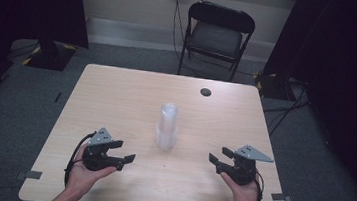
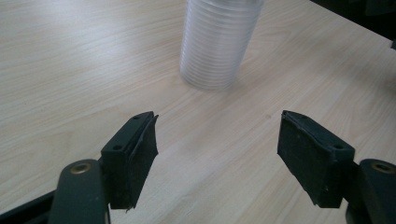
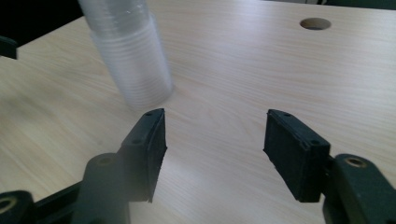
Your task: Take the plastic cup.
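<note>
While you hold both tongs low over the table (image 1: 117,89), the stack of clear cups (image 1: 167,127) stands upright between them, near the middle of the wood. Your left tongs (image 1: 121,152) are wide apart and hold nothing; they point in at the cups from the left. Your right tongs (image 1: 221,158) are apart too, with only bare table between the pads, and they point in from the right. It looks like you keep one on each side so you can come at the stack from both ways, maybe to steady it with one and pull a cup off with the other. In the left gripper view the stack sits ahead of the jaws, not touching. In the right gripper view it sits ahead and off to one side. Nothing lies in the way. A small round hole (image 1: 205,92) is in the far part of the table, and a black chair (image 1: 217,34) stands behind it, well apart.
</note>
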The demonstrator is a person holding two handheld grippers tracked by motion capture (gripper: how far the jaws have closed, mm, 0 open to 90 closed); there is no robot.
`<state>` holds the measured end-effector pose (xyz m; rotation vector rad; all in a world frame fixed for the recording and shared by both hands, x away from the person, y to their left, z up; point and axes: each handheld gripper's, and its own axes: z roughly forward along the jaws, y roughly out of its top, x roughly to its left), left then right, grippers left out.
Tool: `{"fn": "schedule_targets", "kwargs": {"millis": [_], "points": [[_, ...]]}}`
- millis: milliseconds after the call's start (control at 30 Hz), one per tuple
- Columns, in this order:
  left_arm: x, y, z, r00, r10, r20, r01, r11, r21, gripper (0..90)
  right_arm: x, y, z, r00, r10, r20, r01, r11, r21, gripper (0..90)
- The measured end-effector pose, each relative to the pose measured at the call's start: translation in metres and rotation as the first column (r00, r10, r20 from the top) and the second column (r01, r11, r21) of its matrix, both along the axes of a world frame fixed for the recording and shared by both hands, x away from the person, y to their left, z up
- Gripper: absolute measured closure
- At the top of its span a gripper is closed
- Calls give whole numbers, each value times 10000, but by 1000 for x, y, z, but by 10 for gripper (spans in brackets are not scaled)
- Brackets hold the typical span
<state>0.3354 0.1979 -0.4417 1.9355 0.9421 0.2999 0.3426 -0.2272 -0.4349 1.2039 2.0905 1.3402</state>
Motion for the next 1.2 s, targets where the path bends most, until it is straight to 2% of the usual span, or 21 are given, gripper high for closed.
{"fn": "schedule_targets", "kwargs": {"millis": [267,467,1033,1200], "points": [[0,-1,-3,10000,-38,-14,39,9999,106,282,0,20,9,9978,624,207,-629,9977,236,322],[0,-2,-5,10000,-57,-68,59,9995,310,282,2,33,11,9945,1034,183,-1036,9946,113,292],[-1,2,-12,9997,-44,-246,53,9993,374,258,28,76,33,9819,1785,632,-1795,9837,96,213],[-1,1,-13,9996,-83,-267,93,9992,390,258,34,89,38,9774,2020,621,-2031,9791,125,190]]}}
